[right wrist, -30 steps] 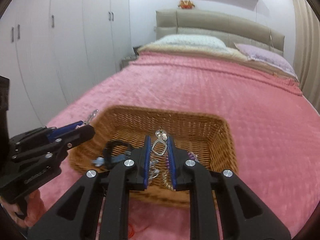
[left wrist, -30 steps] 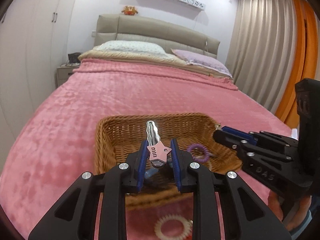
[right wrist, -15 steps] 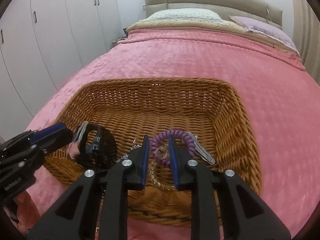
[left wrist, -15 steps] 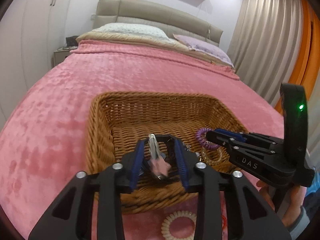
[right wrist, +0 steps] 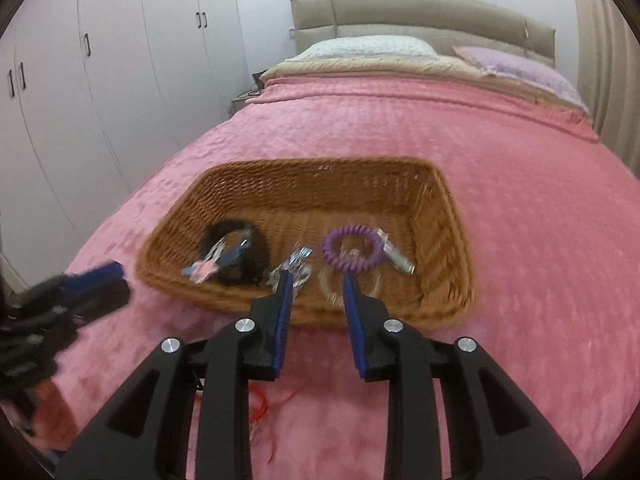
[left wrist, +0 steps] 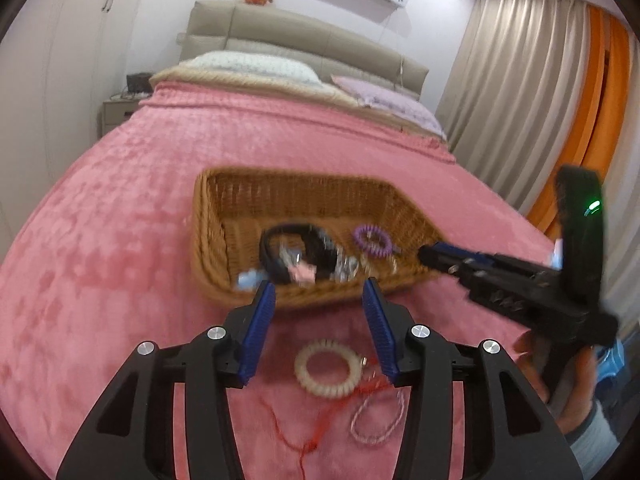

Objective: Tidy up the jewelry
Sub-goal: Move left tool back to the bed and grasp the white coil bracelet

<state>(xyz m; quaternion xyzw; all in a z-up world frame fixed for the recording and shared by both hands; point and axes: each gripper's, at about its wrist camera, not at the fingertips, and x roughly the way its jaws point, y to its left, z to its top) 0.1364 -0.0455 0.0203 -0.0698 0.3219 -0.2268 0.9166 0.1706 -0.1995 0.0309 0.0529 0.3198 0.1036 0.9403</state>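
Note:
A brown wicker basket [left wrist: 224, 196] [right wrist: 452, 216] sits on the pink bedspread. It holds a black band [left wrist: 280, 236] [right wrist: 224, 230], a pink star clip [left wrist: 304, 272] [right wrist: 200, 270], a purple spiral bracelet [left wrist: 372, 238] [right wrist: 352, 248] and silver pieces [right wrist: 298, 264]. My left gripper [left wrist: 318, 292] is open and empty, just short of the basket's near rim. My right gripper [right wrist: 316, 280] is open and empty over the near rim. On the bedspread in front lie a cream spiral bracelet [left wrist: 328, 368], a red string [left wrist: 320, 420] and a beaded bracelet [left wrist: 378, 416].
Pillows [right wrist: 368, 46] and a beige headboard [right wrist: 420, 12] are at the far end of the bed. White wardrobes [right wrist: 100, 60] line the left wall, curtains [left wrist: 532, 100] the right. A bedside table [left wrist: 120, 112] stands far left.
Both grippers opened, let their pieces fall into the basket, and drew back toward me. The pink star clip and the metal piece now lie in the basket.

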